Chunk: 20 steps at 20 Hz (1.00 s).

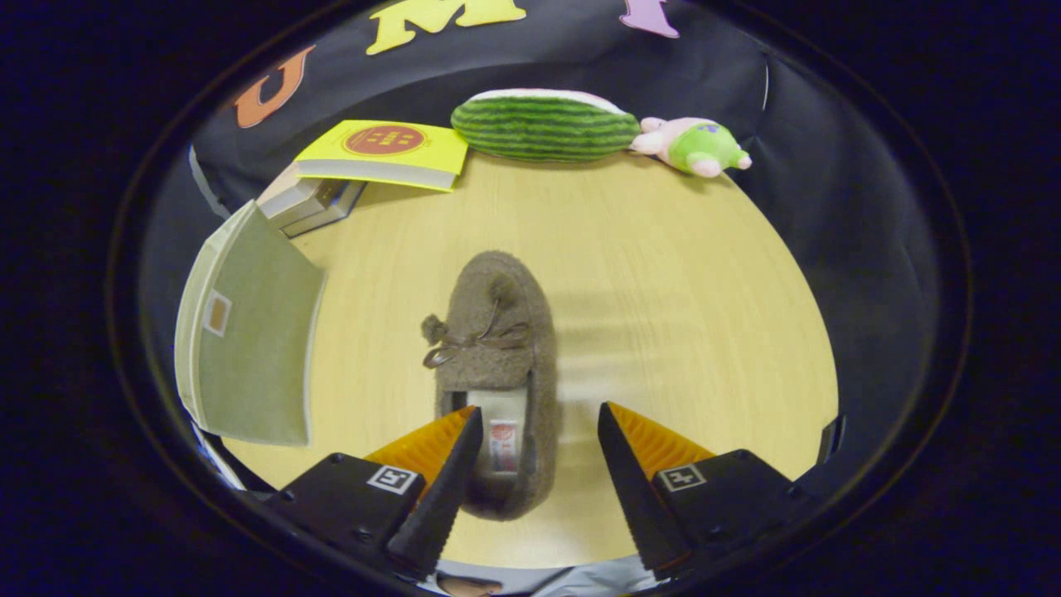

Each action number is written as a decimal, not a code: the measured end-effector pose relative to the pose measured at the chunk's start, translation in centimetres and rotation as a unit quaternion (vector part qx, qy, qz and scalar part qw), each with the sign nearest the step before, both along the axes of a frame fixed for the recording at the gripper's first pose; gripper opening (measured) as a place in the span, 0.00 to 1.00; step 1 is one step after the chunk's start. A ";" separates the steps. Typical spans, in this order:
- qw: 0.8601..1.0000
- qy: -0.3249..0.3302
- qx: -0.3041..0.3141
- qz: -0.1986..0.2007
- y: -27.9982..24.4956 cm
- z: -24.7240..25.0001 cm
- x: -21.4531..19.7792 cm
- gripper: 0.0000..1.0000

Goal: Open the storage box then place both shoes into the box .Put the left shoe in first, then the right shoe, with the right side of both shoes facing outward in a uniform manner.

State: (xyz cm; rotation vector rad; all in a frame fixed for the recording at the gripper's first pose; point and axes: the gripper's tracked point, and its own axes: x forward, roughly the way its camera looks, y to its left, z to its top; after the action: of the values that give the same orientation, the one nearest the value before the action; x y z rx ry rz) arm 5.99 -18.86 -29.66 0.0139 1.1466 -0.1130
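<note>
My gripper (539, 431) hangs spread over the slipper's (496, 365) heel, gripping nothing. Fuzzy slipper looks light and floppy; I'd pinch the heel wall.

You're at a staged recording booth; black cloth walls (837, 191) hem a pale wooden table (663, 332); stacked books (331, 186) and plush toys (696, 145) serve as props.

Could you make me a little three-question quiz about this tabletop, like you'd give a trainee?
1. True or false: the gripper jaws are closed on the brown slipper.
2. What sits beside the watermelon plush, away from the yellow book?
A. A cup
B. A pink-and-green plush toy
C. A second slipper
3. The slipper's toe points ____ from the jaws.

Key: 1 false, open around its heel; 2 B; 3 away.
</note>
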 end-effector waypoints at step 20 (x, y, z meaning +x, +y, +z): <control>0.996 0.008 0.083 -0.027 0.5 -2.3 1.3 0.06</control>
State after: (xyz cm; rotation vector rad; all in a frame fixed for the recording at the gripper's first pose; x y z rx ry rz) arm 7.31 -18.36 -31.97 0.1923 1.1699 -0.0659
